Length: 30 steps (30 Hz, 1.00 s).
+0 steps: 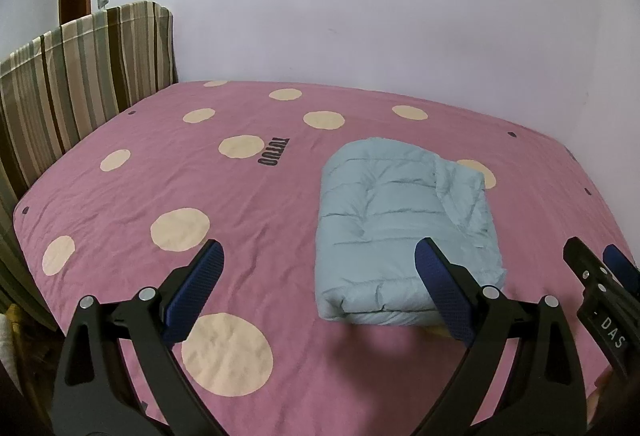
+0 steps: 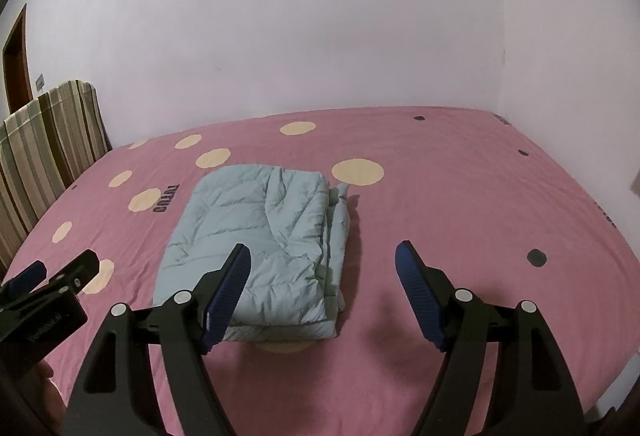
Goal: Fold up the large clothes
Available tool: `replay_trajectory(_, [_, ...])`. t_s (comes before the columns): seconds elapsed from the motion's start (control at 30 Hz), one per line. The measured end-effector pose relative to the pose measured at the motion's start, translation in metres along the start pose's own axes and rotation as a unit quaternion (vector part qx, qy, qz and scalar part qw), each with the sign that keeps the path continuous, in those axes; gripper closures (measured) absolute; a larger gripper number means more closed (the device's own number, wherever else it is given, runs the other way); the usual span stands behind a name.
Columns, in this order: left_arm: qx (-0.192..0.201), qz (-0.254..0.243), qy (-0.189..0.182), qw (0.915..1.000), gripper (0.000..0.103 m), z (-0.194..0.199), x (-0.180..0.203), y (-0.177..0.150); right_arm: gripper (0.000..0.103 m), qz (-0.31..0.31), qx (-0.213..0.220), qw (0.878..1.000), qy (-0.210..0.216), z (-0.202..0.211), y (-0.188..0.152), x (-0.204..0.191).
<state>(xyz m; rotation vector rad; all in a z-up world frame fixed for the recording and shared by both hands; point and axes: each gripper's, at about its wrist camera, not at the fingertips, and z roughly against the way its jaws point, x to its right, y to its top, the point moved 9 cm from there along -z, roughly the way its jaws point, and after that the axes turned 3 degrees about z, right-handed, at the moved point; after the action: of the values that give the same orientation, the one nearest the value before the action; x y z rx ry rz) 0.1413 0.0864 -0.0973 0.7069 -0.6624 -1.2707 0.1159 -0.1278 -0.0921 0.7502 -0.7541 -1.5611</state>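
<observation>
Left gripper [image 1: 320, 272] and right gripper [image 2: 322, 270] both hang spread wide, pinching nothing, above the bed's near edge. Just beyond them the folded pale-blue puffer jacket [image 2: 256, 232] lies on the pink polka-dot bedsheet [image 1: 160, 172].

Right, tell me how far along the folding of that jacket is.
Done: the pale blue padded jacket lies folded into a compact rectangle on the pink spotted bedsheet. In hand: nothing; the left gripper and right gripper are both open and empty, clear of the bundle. Left: layers at its right edge look slightly uneven, so perhaps a tidy; no other clothes are visible.
</observation>
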Motion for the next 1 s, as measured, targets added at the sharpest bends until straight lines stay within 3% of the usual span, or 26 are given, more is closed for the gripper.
replay_trajectory(1.0, [-0.005,-0.002,-0.021,0.9998,0.007,0.0011,0.0042,-0.0034,0.029,0.013,0.012,1.0,-0.001,0.0042,-0.0011,-0.0084])
